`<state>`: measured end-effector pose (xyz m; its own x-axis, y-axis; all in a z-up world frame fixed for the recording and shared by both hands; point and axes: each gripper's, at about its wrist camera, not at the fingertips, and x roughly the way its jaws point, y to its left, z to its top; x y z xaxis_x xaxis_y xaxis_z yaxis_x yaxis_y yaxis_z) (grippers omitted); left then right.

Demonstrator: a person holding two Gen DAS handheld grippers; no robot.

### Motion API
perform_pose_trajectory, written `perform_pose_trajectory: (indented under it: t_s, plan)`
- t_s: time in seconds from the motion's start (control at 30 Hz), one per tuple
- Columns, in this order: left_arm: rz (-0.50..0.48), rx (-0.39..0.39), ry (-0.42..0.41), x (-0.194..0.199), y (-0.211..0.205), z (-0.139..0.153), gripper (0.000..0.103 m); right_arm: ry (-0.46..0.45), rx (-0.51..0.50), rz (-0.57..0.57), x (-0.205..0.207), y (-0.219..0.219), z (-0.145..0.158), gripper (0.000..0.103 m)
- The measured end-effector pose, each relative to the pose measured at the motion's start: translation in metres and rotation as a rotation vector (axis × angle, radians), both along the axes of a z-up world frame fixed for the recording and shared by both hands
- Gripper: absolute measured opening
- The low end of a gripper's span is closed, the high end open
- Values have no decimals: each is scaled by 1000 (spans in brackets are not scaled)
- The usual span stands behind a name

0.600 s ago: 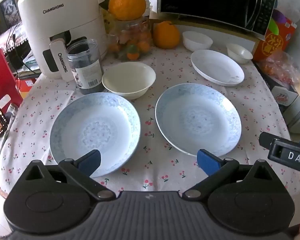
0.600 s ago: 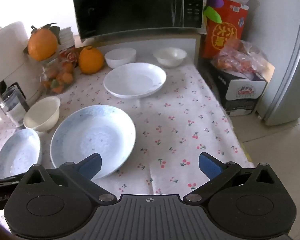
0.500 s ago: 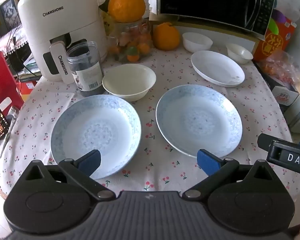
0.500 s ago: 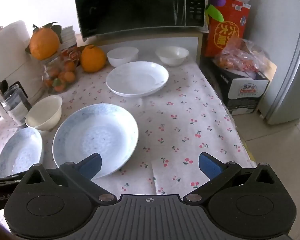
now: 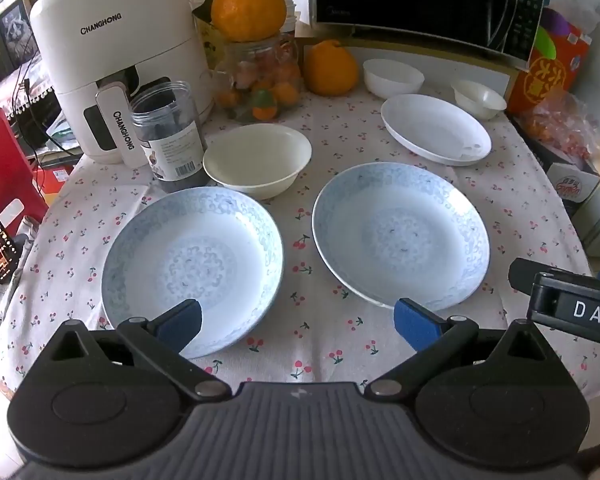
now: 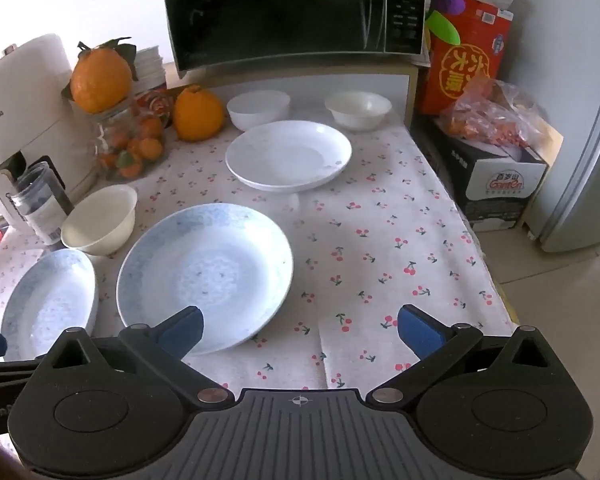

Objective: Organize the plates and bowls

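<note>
Both grippers wide, nothing held — left gripper (image 5: pixel 298 322) hangs over two blue plates (image 5: pixel 192 268) (image 5: pixel 400 232), right gripper (image 6: pixel 300 326) beside. I read "CHANGHONG" on air fryer (image 5: pixel 116 56), "DAS" on right rig; white plate (image 6: pixel 288 156) and bowls (image 6: pixel 258 110) by microwave (image 6: pixel 296 12).

A cherry-print cloth (image 6: pixel 380 240) covered the worktop. A black microwave (image 6: pixel 292 8) stood on a shelf at its far edge, a white air fryer (image 5: pixel 116 64) at the far left corner. Pale floor tiles (image 6: pixel 560 312) lay beyond the right edge.
</note>
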<state>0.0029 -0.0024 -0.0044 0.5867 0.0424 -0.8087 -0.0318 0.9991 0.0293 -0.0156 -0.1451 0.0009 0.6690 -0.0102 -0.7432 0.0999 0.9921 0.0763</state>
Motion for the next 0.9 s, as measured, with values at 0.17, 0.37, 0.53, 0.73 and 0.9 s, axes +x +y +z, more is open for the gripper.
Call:
perform_pose_trajectory:
  t_s: [0.17,0.37,0.53,0.73,0.9]
  plan:
    - [1,-1,5,1,2,-2,103,-2,-3,3,-1,2,0,103]
    - [-3,0,4,1,1,-2,103,-2,-3,3,0,2,0,103]
    - [-3,1,5,1,1,-2,103,-1,-4,3,0,1,0,103]
    - [-6,1,8,1,-1,-3,103,-2,-4,2,0,2,0,103]
    - [-6,2,8,1,-2,-3,103,0,-3,2,-1,1,0,103]
